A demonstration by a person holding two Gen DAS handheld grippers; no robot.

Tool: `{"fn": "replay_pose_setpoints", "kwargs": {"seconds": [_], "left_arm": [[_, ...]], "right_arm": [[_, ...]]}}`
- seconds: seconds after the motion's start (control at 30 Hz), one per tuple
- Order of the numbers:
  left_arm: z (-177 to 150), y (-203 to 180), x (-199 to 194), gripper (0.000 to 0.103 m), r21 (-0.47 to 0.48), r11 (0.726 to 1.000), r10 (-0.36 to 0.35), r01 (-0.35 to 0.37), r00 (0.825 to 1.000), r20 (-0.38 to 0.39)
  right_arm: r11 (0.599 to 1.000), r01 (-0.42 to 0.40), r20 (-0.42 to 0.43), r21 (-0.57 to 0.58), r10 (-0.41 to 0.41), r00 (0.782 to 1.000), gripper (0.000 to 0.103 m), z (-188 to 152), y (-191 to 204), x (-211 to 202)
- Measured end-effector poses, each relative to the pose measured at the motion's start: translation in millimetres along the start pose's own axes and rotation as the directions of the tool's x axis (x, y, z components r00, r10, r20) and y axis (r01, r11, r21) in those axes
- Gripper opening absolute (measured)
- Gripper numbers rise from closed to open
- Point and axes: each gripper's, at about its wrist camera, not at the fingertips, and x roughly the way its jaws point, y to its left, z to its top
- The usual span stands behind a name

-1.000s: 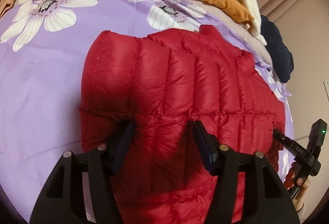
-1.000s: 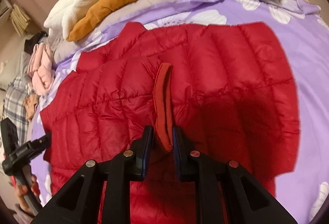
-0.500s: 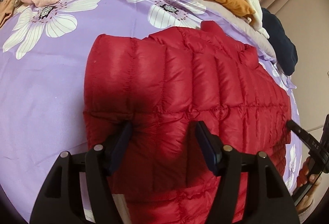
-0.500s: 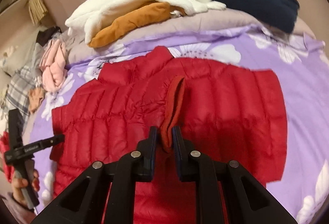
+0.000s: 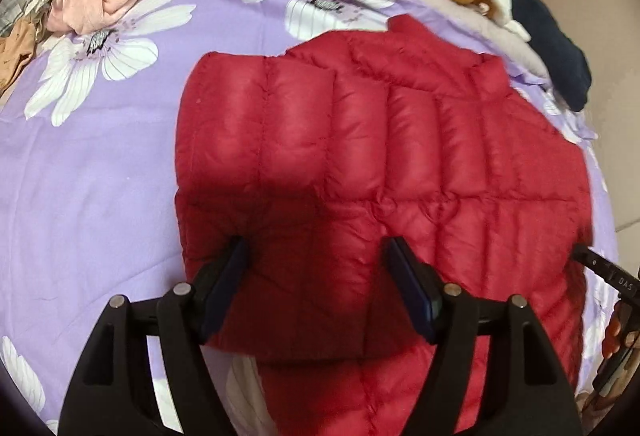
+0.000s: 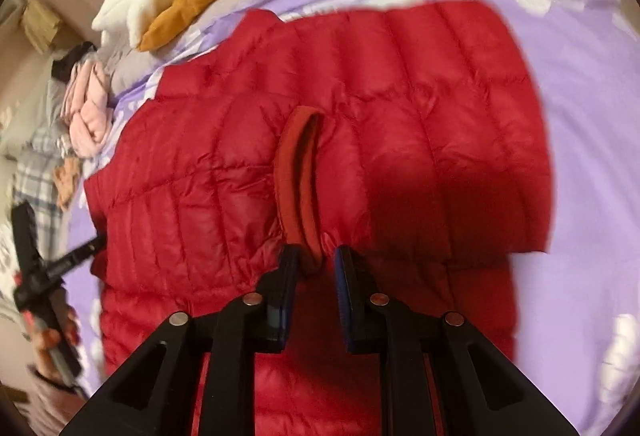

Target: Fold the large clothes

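My left claw (image 5: 316, 260) gapes over the red puffer jacket (image 5: 380, 164); right claw (image 6: 314, 262) slightly parted around its cuff (image 6: 298, 180). Bare purple bedsheet (image 5: 88, 172) left of left claw.

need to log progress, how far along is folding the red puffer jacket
Done: the red quilted puffer jacket lies spread on the purple floral bedsheet, with one sleeve folded across its body.

In hand: the right hand-held gripper has its jaws around the red knit sleeve cuff, seemingly loosened; the left hand-held gripper hovers open above the jacket.

Left: folding the body into a compact bundle.
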Motion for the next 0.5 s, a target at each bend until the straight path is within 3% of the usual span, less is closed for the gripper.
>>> {"fn": "replay_pose_setpoints", "kwargs": {"seconds": [0.07, 0.17, 0.3, 0.4, 0.5], "left_arm": [[-2.4, -3.9, -16.1, 0.072, 0.018, 1.0, -0.018, 0.017, 0.999, 0.035], [-1.1, -15.8, -34.5, 0.072, 0.033, 0.998, -0.052, 0.049, 0.994, 0.098], [4.6, -40.1, -28.0, 0.072, 0.068, 0.997, -0.044, 0.035, 0.989, 0.14], [5.6, -46.1, 1.9, 0.071, 0.063, 0.998, -0.026, 0.02, 0.995, 0.093], [1.8, -46.3, 29.7, 0.075, 0.08, 0.997, 0.009, -0.013, 0.999, 0.05]], "right_arm": [[0.994, 0.07, 0.061, -0.084, -0.065, 0.996, 0.019, -2.7, 12.8, -22.4], [0.983, 0.107, 0.178, -0.151, -0.08, 0.981, 0.024, 1.7, 27.6, -44.5], [0.978, -0.036, 0.279, -0.205, 0.093, 0.956, 0.025, 18.7, 47.9, -39.1], [0.976, -0.021, 0.244, -0.217, 0.075, 0.967, 0.025, 30.5, 59.9, -2.4], [0.964, 0.077, 0.172, -0.255, -0.033, 0.985, 0.025, 30.6, 68.7, 37.6]]}}
